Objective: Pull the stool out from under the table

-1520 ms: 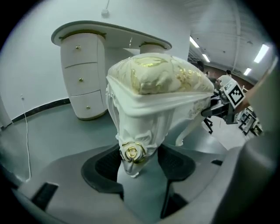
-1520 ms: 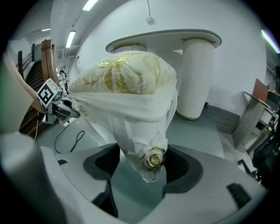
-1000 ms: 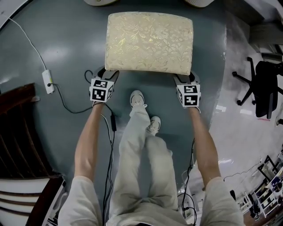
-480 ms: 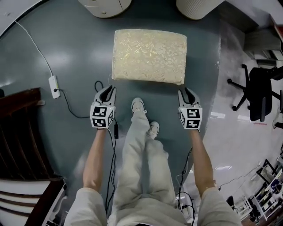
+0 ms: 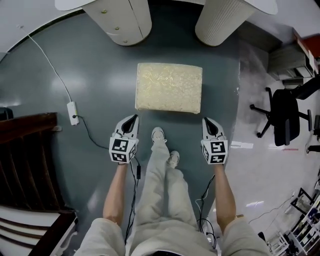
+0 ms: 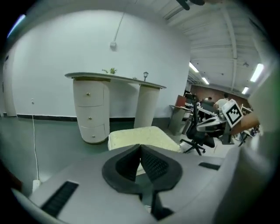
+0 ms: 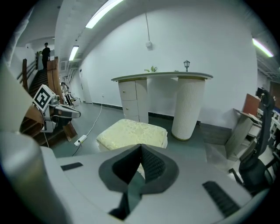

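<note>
Grey-green floor (image 5: 75, 65) with a dull sheen fills most of the head view and gives way to paler, glossier flooring on the right. At the top stands the table (image 5: 75, 4), its white top borne on two cream pedestals: a rounded one with drawers (image 5: 120, 22) on the left and a ribbed column (image 5: 220, 22) on the right. Dark wooden furniture (image 5: 25, 165) takes up the lower left corner. The stool (image 5: 169, 87), a rectangular seat with a pale gold patterned cushion, stands on the floor clear of the table, just in front of the two pedestals and between them and the person's feet. A black office chair (image 5: 282, 117) stands well to the right on the pale flooring. The person's legs in light trousers (image 5: 160, 190) run down the middle, with white shoes (image 5: 158, 134) near the stool's near edge. The left hand-held gripper (image 5: 133, 118) hangs near the stool's near left corner, apart from it. Its jaws are pressed together with nothing between them, as the left gripper view (image 6: 140, 146) shows. The right hand-held gripper (image 5: 207, 121) hangs near the near right corner, also apart from the stool, and its jaws are likewise pressed together on nothing (image 7: 141, 146). A white power strip (image 5: 73, 111) lies on the floor to the left, with a white cable running up from it and a dark one trailing toward the left hand-held gripper.
</note>
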`<state>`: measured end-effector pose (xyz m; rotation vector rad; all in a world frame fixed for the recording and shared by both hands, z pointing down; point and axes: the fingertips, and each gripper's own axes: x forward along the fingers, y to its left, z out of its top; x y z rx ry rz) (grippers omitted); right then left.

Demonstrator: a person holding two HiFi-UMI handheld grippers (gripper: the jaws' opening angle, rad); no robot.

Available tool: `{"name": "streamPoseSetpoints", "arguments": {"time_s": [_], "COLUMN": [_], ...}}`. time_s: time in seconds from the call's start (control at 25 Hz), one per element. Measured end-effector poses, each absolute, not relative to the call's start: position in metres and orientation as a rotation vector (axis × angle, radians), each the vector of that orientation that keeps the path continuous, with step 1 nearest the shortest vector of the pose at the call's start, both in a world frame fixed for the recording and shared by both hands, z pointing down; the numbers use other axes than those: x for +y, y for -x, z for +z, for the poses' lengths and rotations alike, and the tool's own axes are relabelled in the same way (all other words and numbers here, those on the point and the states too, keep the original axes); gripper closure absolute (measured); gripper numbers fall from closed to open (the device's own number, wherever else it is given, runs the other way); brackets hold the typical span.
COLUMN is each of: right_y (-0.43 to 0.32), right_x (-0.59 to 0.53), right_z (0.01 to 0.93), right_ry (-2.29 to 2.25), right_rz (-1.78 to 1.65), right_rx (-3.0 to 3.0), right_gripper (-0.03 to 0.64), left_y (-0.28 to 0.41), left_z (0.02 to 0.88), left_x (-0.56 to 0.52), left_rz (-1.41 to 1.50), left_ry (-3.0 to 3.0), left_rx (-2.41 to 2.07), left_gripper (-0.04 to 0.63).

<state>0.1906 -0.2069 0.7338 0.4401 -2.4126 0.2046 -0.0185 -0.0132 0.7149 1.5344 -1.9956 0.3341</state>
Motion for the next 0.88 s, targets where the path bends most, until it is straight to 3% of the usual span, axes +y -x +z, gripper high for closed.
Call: {"name": "streamPoseSetpoints", "arguments": {"time_s": [0.88], "right_y": [-0.217], "right_x": [-0.226], "right_z": [0.441], "right_ry": [-0.572], "right_rz": [0.145], "right_rx": [-2.567], "right_gripper": [0.621], "left_y": [-0.010], "left_z": [0.416], "left_x": [-0.043], "left_rz": [0.214], "left_ry": [-1.651], "left_rx": [-2.091], "left_gripper": [0.584]}}
